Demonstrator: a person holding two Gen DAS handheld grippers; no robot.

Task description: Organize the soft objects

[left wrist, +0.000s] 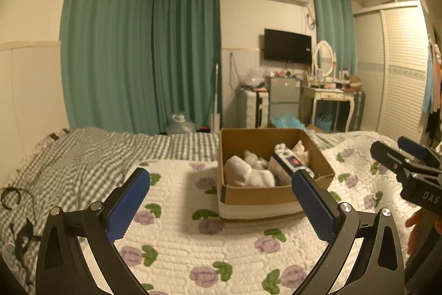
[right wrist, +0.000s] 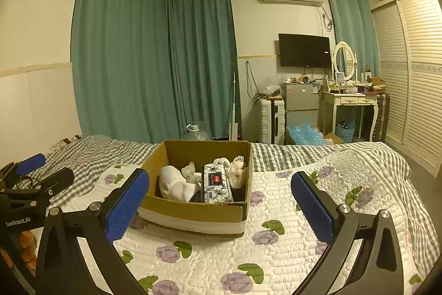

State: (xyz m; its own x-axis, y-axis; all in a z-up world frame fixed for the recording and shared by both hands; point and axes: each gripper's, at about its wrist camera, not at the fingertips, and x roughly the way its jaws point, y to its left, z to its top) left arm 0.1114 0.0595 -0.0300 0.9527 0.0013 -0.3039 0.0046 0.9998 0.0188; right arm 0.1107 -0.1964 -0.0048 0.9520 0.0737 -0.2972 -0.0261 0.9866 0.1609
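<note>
Cardboard box (right wrist: 193, 208) of soft, perhaps plush things mid-quilt (right wrist: 276, 253), bare bedding all round; both tools (left wrist: 221, 198) (right wrist: 220, 198) wide apart, empty.

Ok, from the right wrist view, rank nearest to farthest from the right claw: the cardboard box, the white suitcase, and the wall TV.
1. Brown cardboard box on the floral quilt, just ahead of the right claw, slightly left.
2. White ribbed suitcase on the floor past the bed's far edge, right of centre.
3. Black flat-screen TV on the back wall, above.

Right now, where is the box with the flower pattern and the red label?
In the right wrist view, the patterned box lies inside the cardboard box on the bed, right of the white cloth.
</note>
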